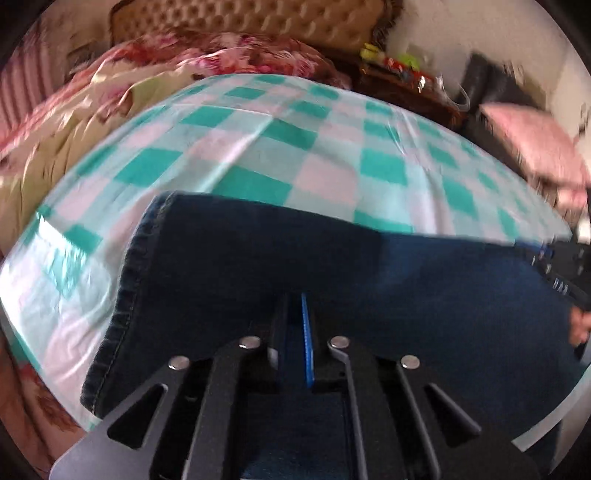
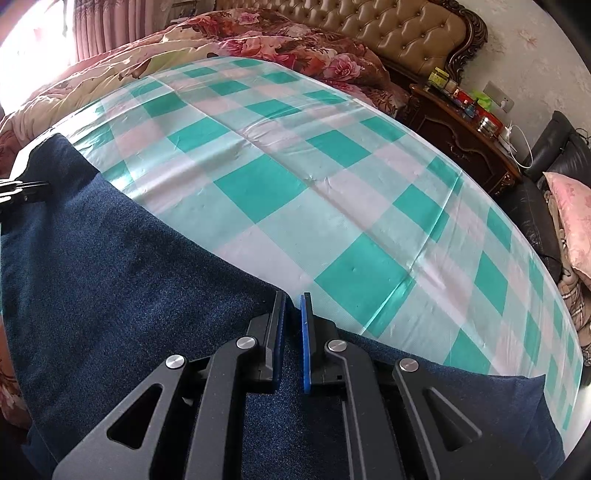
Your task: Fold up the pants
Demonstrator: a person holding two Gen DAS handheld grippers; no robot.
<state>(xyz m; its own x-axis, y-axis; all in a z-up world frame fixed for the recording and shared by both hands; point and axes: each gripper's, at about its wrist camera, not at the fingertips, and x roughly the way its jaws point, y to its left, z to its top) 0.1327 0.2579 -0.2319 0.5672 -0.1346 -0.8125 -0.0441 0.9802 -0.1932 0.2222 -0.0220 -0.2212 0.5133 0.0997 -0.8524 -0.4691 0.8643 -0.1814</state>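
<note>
Dark blue jeans (image 1: 332,280) lie across the near edge of a table with a green and white checked cloth (image 1: 258,147). In the left wrist view my left gripper (image 1: 297,306) has its jaws shut on the denim, with the stitched hem (image 1: 125,295) to its left. In the right wrist view my right gripper (image 2: 293,306) is shut on the far edge of the jeans (image 2: 129,277), with denim pinched between its blue pads. The left gripper shows at the far left (image 2: 22,192) of that view. The right gripper shows at the right edge (image 1: 565,266) of the left wrist view.
A bed with a floral quilt (image 2: 277,40) and tufted headboard (image 2: 388,26) lies behind the table. A dark wooden nightstand (image 2: 469,136) with small items stands at the right. A black sofa with a pink pillow (image 2: 572,214) is at the far right.
</note>
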